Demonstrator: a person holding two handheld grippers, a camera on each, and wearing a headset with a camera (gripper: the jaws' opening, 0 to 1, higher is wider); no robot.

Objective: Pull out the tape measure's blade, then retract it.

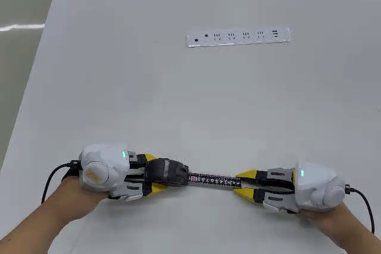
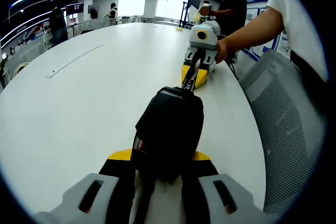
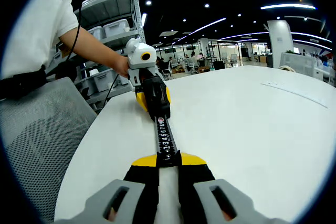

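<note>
- The white workbench (image 1: 178, 99) is carrying everything, with a white power strip (image 1: 238, 36) lying flat well beyond the grippers.
- The left gripper (image 1: 158, 178) is lying low near the front edge. Its yellow-tipped jaws are clamping the black tape measure case (image 1: 169, 172) from both sides. The case is sitting between the fingers and sticking out past their tips.
- The right gripper (image 1: 241, 184) is facing it, its jaws pinching together on the end of the blade (image 1: 214, 179).
- The blade is stretching straight from the case to the right gripper's tips, running low along the tabletop with its numbers facing up.
</note>
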